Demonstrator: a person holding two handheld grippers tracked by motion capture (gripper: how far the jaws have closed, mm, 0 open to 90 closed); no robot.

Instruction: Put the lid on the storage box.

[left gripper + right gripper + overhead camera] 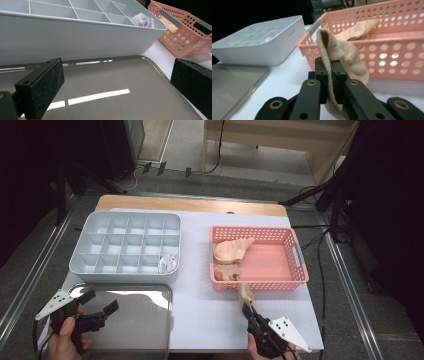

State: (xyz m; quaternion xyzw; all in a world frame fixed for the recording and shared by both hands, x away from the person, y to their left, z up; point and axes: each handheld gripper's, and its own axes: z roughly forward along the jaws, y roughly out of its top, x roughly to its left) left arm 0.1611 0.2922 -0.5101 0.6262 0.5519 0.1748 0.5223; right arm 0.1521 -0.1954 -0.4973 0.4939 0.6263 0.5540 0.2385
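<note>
My right gripper is shut on a beige sock, held just in front of the pink basket. In the right gripper view the sock is pinched between the black jaws and droops over them, with the right gripper close to the basket. More beige socks lie in the basket's left end. My left gripper stands open over the shiny metal tray. In the left gripper view the left gripper has nothing between its jaws above the tray.
A white compartment box stands at the back left, with a white rolled item in its near right cell. The box rises right behind the tray. A white mat covers the table.
</note>
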